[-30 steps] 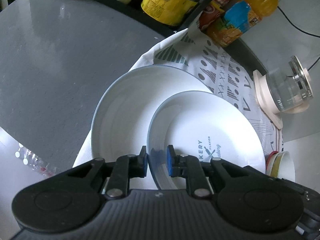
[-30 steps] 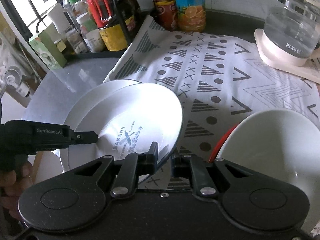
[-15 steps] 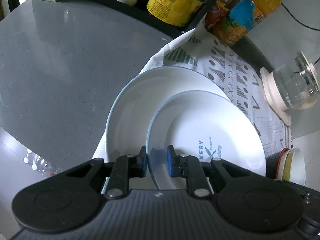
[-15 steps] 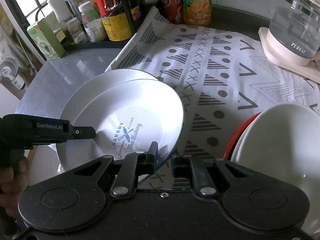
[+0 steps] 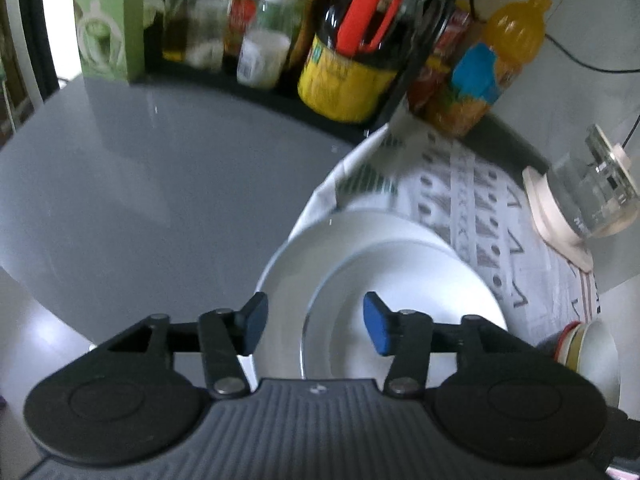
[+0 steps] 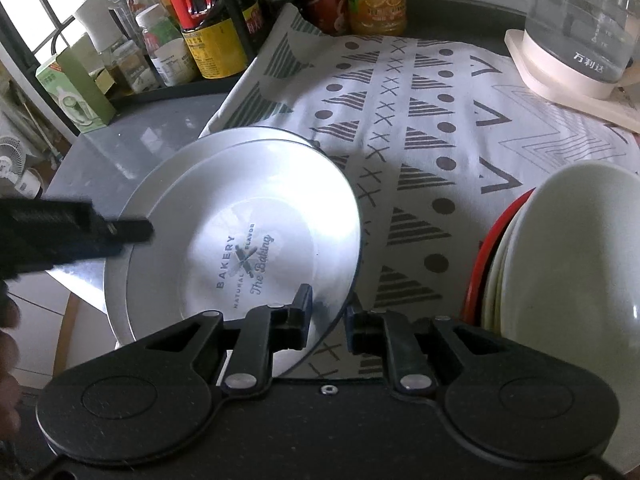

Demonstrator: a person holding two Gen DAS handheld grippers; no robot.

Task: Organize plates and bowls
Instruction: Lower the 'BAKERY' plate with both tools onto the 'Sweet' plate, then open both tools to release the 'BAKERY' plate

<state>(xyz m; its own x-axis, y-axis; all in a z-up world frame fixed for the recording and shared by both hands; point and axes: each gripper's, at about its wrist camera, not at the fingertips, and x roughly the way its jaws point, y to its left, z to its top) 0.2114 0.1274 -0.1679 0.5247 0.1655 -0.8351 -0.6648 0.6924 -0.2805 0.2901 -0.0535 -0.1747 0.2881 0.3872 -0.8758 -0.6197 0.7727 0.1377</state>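
Observation:
A white plate printed "BAKERY" [image 6: 256, 236] lies on a larger white plate [image 6: 160, 184] at the left end of the patterned cloth. My right gripper [image 6: 329, 318] is shut on the printed plate's near right rim. My left gripper [image 5: 315, 322] is open, its blue pads either side of the printed plate's [image 5: 404, 300] near rim, not touching; the larger plate [image 5: 304, 256] shows under it. The left gripper also shows as a black blurred shape in the right wrist view [image 6: 80, 236]. A stack of bowls [image 6: 572, 280] with a red one lowest stands at the right.
A rack of sauce bottles and jars [image 6: 192, 28] lines the back left. An orange juice bottle [image 5: 488, 68] and a glass kettle [image 6: 580, 28] on a cream base stand at the back. The grey counter [image 5: 140, 184] lies left of the patterned cloth [image 6: 420, 128].
My left gripper has let go of the printed plate's rim, opened wide and pulled back and up. The printed plate has settled onto the larger plate. My right gripper keeps its hold.

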